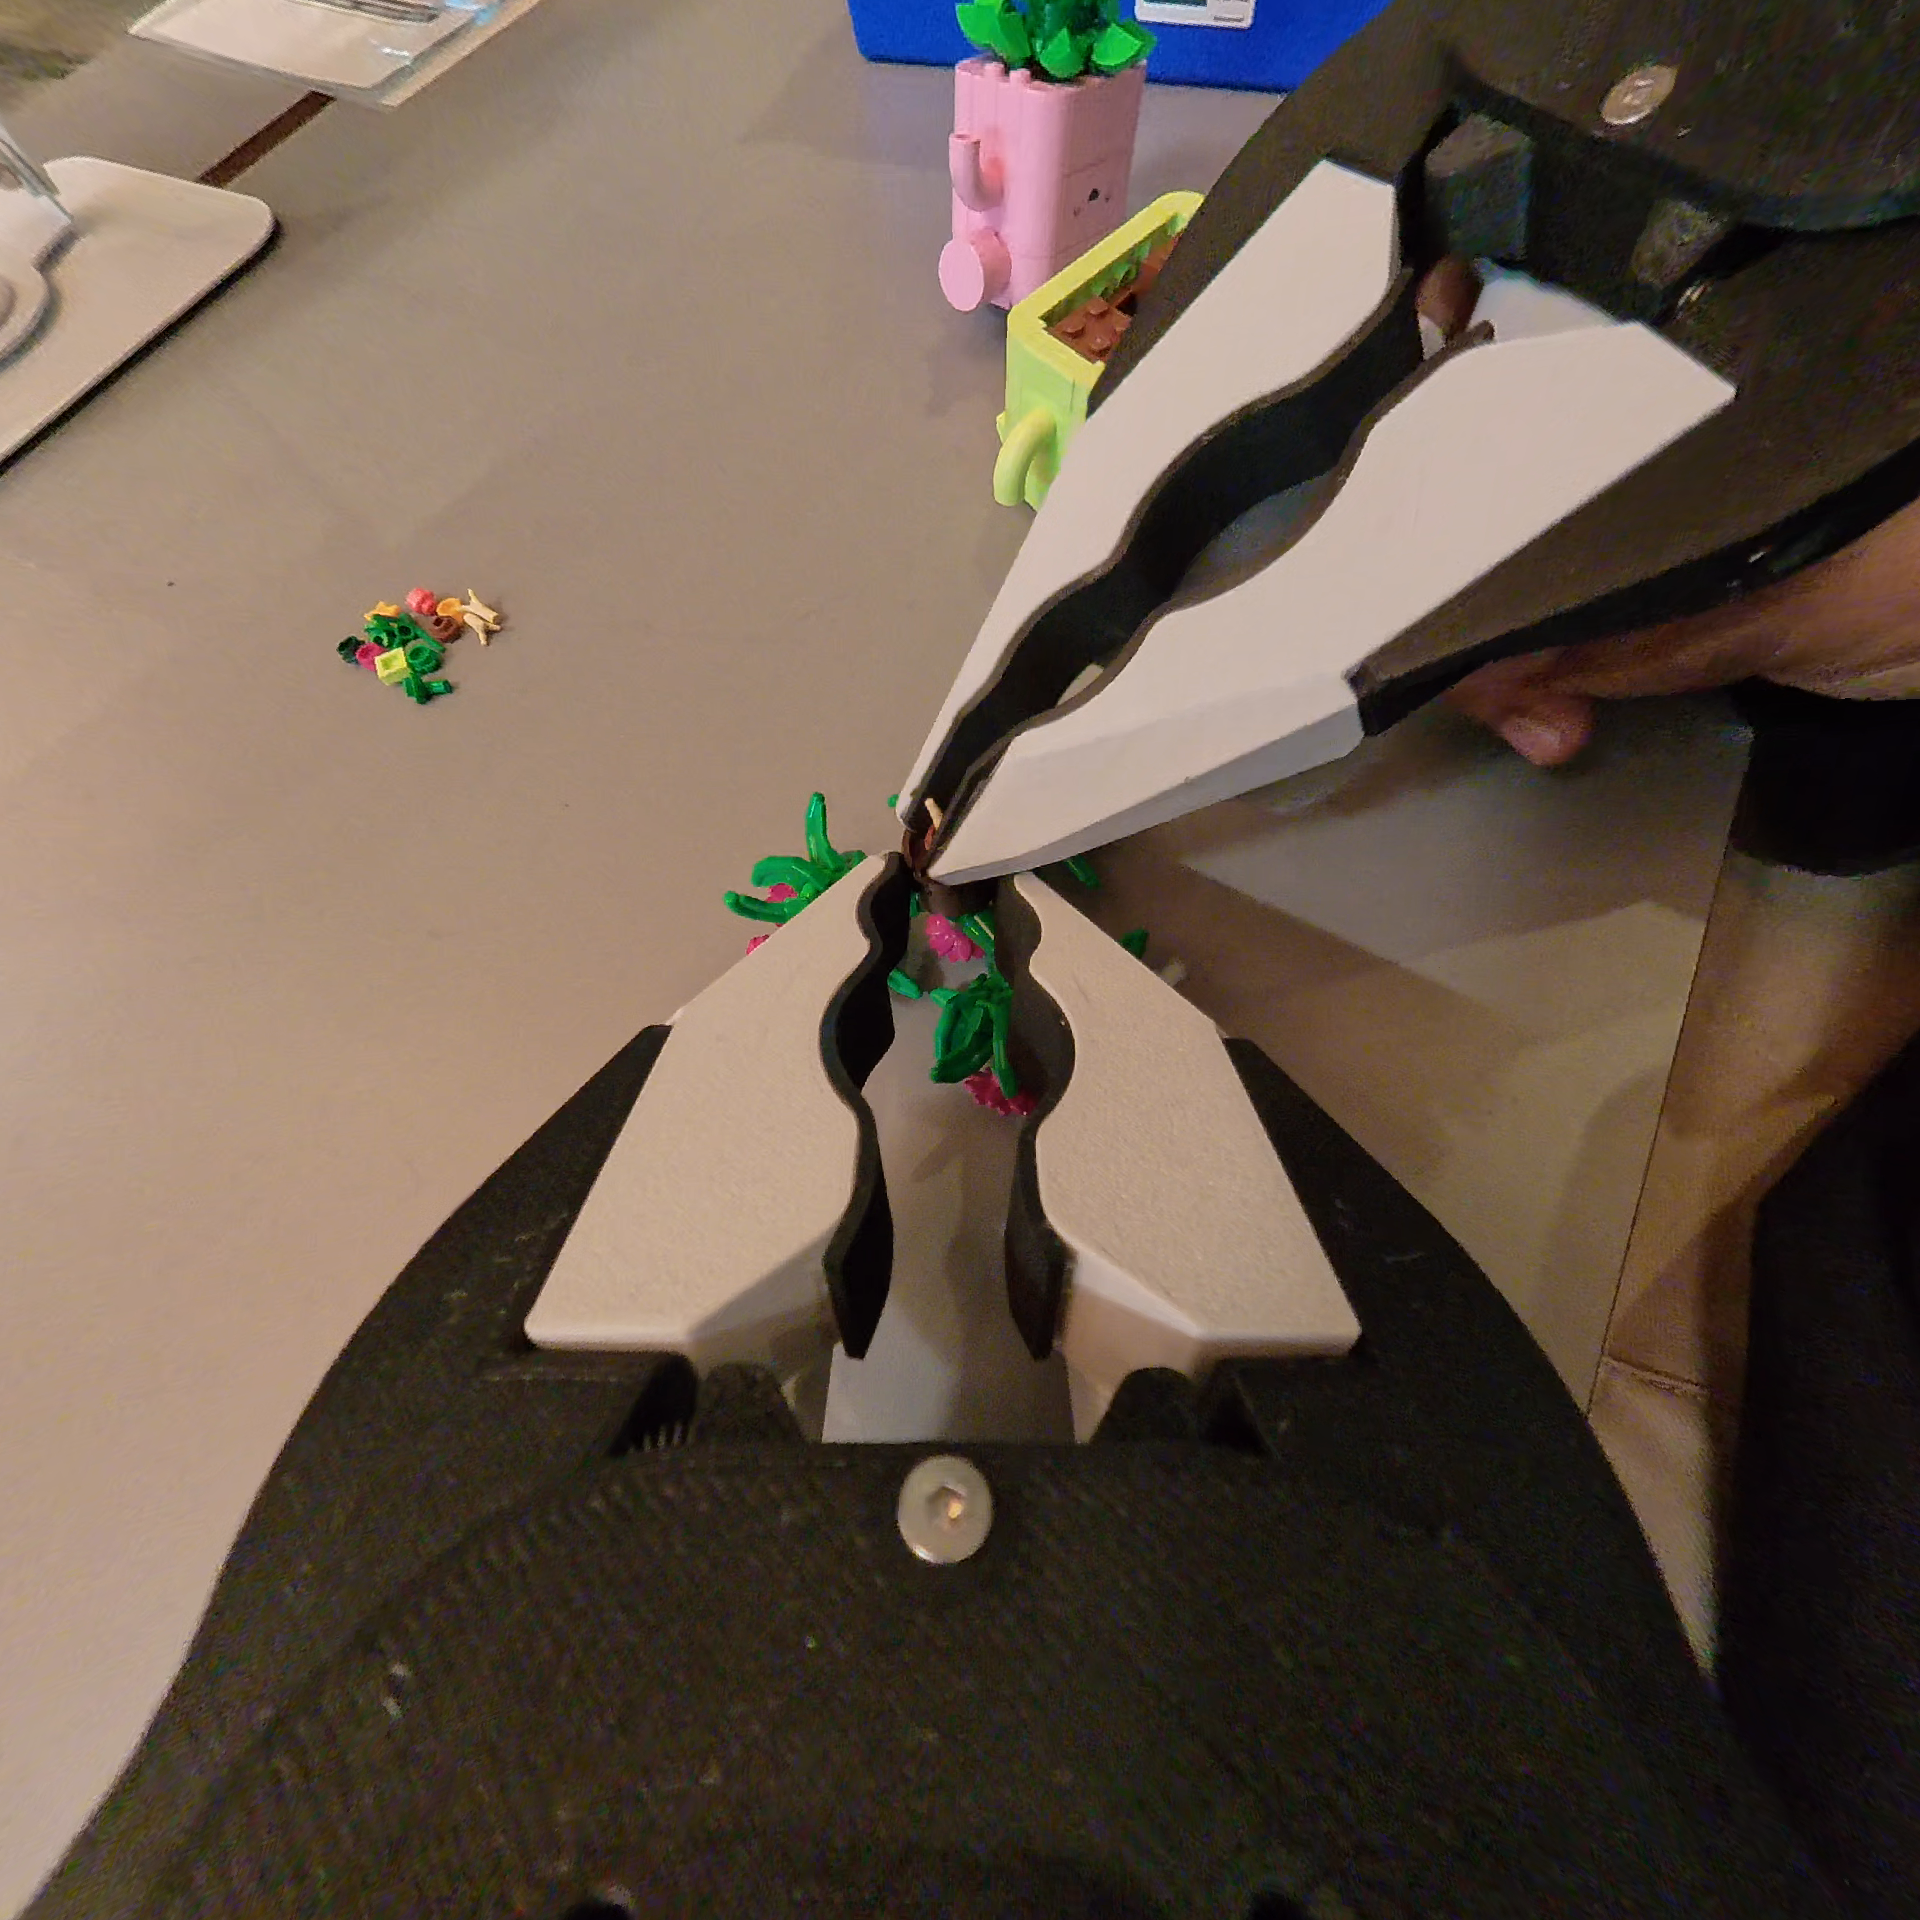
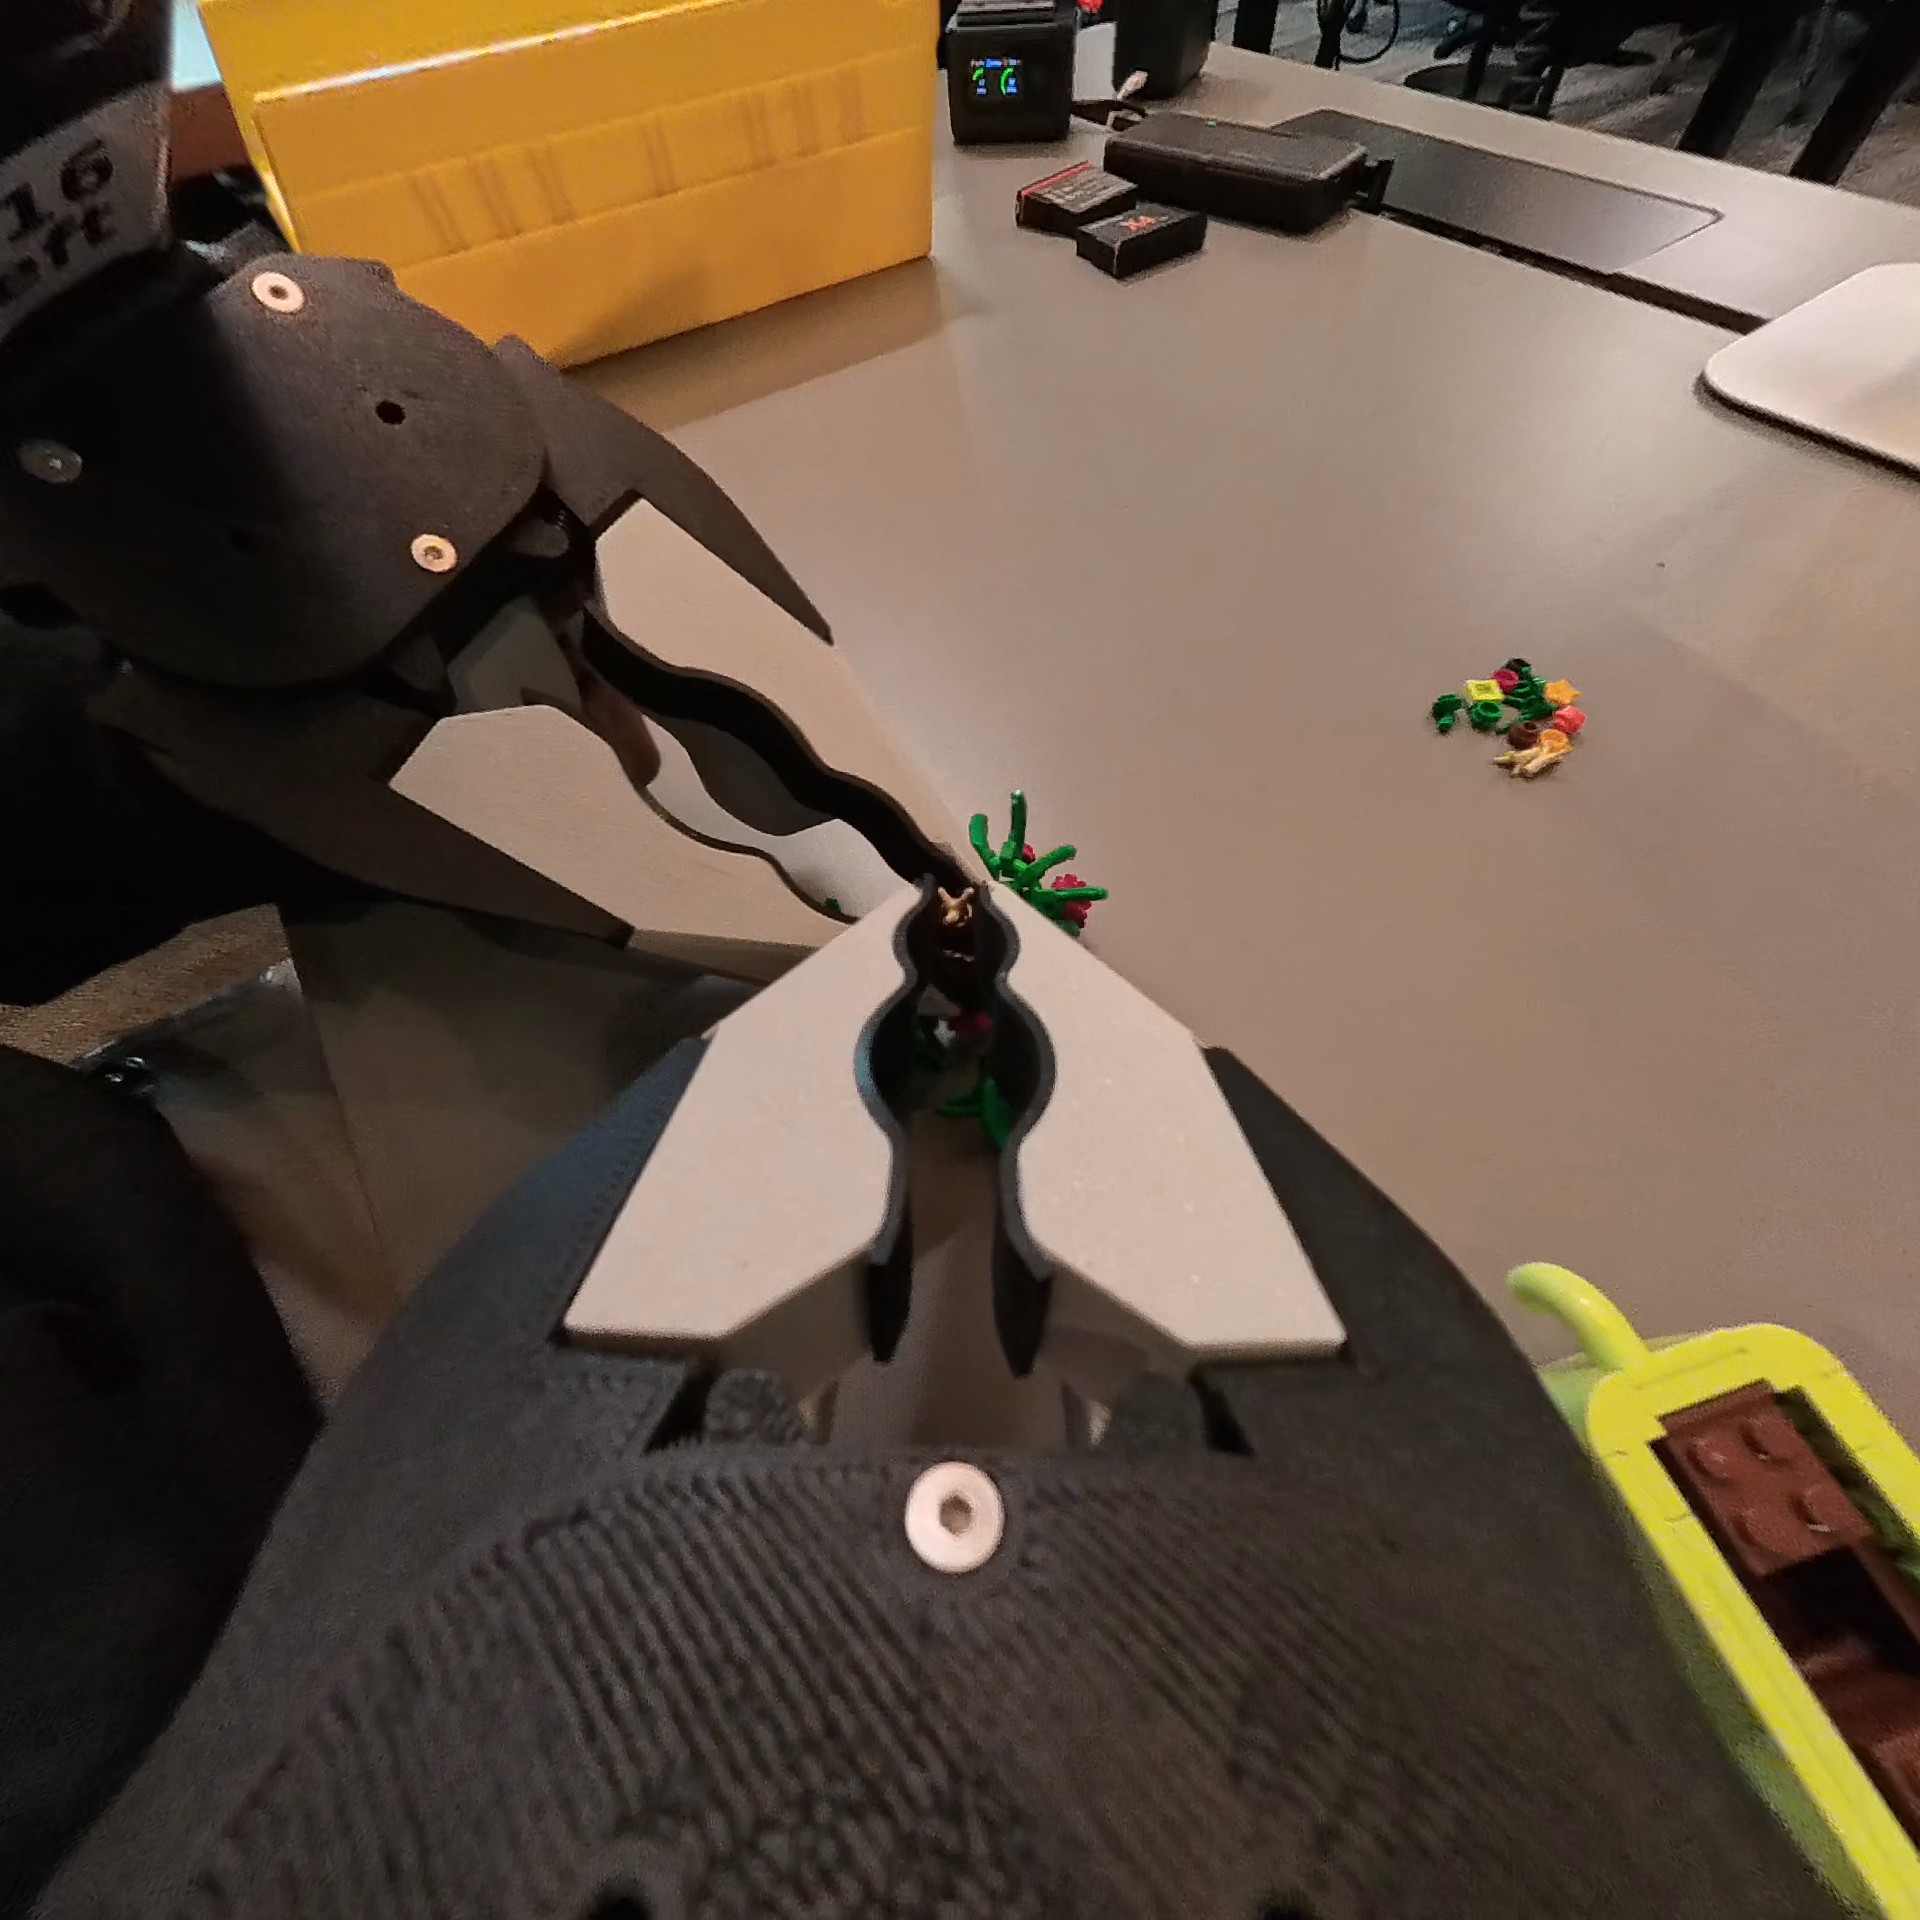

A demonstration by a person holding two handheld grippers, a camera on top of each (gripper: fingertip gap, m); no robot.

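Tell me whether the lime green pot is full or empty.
Not full: lime green pot holds brown bricks low inside; nothing rises above its rim. How deep they go, cannot tell.

Each camera sits just behind its own tongs, looking forward and down along them, close over the grey surface (image 1: pixel 520 935). The left tongs (image 1: pixel 940 883) and right tongs (image 2: pixel 951 904) meet tip to tip, so both views share the toy plant sprig (image 1: pixel 971 1023) and the heap of small bricks (image 2: pixel 1512 717).

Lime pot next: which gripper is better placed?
Probably right: the lime pot sits beside the right gripper, whereas the left gripper has it behind the right one. The right jaws pinch a tan piece, though.
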